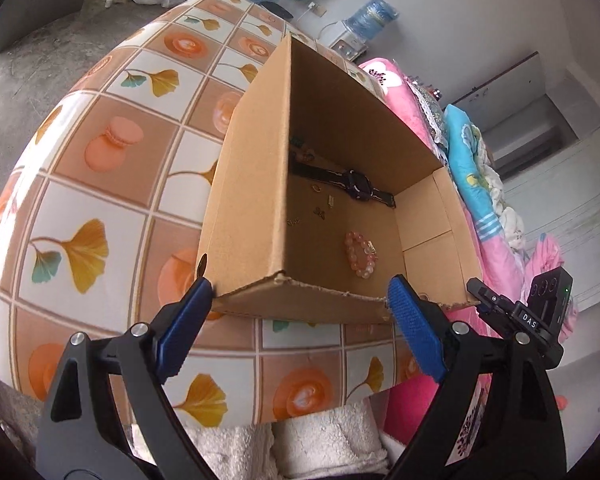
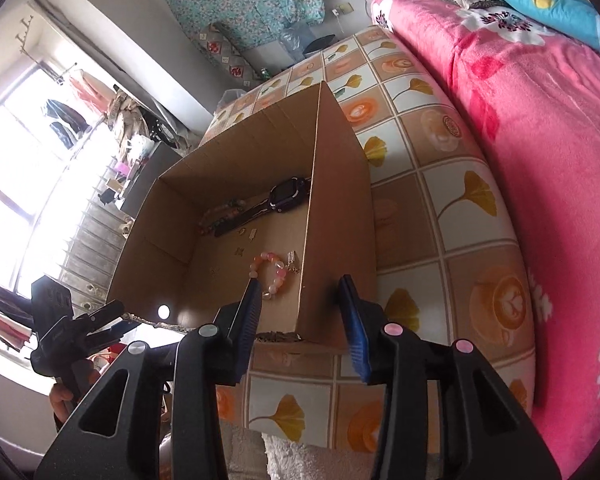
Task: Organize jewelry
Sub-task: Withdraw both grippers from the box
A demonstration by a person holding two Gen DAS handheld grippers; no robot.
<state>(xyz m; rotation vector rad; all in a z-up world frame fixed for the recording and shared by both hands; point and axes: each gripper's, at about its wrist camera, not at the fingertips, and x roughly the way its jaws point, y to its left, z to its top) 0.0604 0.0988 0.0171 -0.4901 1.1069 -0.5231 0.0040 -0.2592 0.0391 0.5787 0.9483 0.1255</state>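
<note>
An open cardboard box (image 1: pixel 252 184) (image 2: pixel 340 220) stands on the tiled tablecloth. On its floor lie a black watch (image 1: pixel 356 180) (image 2: pixel 284 194), a pink bead bracelet (image 1: pixel 360 254) (image 2: pixel 272 272), several small gold pieces (image 1: pixel 320 212) (image 2: pixel 252 234) and a darker bead string (image 2: pixel 220 216) by the far corner. My left gripper (image 1: pixel 300 288) is open wide at the box's near wall, one blue tip by the left corner and the other at the rim. My right gripper (image 2: pixel 300 284) stands with its jaws apart on either side of the box's right wall, pads clear of the cardboard. Neither holds anything.
The table (image 1: pixel 100 184) (image 2: pixel 460 220) has bare cloth left of and in front of the box. A pink blanket (image 2: pixel 540 140) (image 1: pixel 496 248) is heaped along its right side. A white towel (image 1: pixel 320 440) lies below the front edge. A window and clutter fill the far left.
</note>
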